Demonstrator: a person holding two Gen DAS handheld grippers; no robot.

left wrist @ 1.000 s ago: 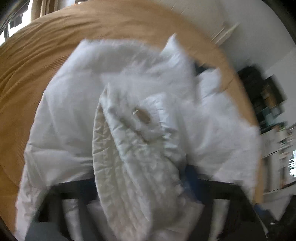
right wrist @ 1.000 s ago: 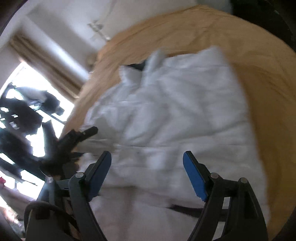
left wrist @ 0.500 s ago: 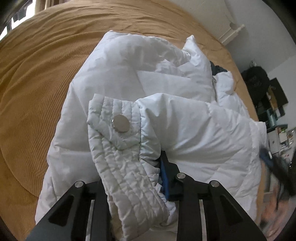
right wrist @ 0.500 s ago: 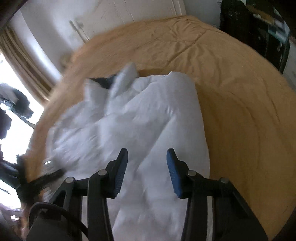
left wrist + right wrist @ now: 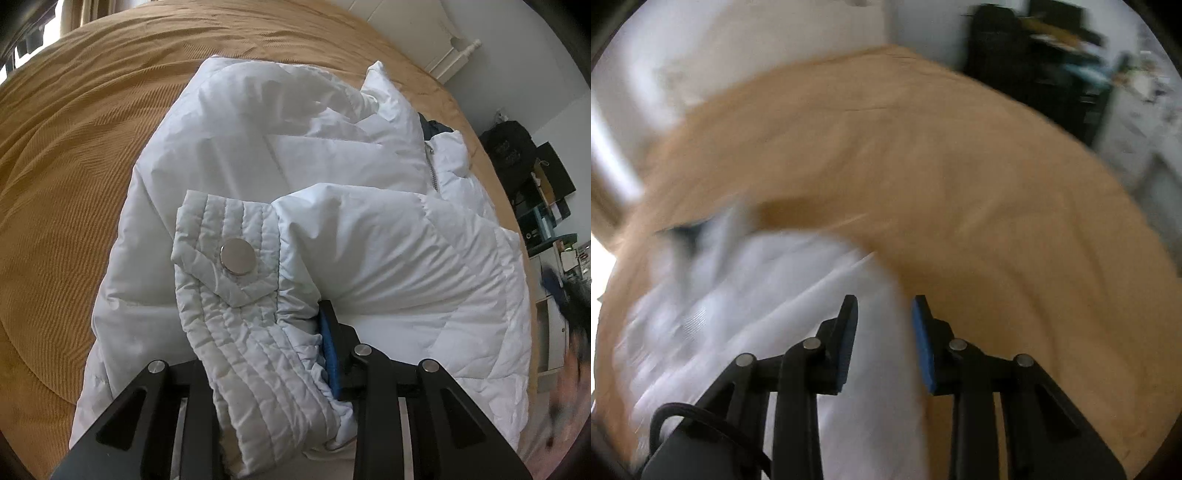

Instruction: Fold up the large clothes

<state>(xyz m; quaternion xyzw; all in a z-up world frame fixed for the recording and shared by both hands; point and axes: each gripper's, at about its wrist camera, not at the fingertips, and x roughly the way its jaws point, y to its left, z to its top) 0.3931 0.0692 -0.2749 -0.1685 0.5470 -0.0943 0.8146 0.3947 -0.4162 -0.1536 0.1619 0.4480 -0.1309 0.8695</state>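
The puffy white quilted jacket [image 5: 332, 236] looks light, soft, slippery — left gripper [image 5: 280, 332] pinches its snap-buttoned cuff [image 5: 236, 280], a firm hold; right gripper [image 5: 884, 321] hangs part-open, empty.

White puffer jacket [image 5: 332, 192] lies rumpled; snap-buttoned cuff [image 5: 236, 288] folded across.

The left gripper [image 5: 258, 354] has black angular linkage arms with round silver screws and a blue pad on its one visible finger. The right gripper [image 5: 884, 343] is the same: black arms, silver screws, blue pads [image 5: 921, 343], with a black cable [image 5: 701, 421] looped at lower left.
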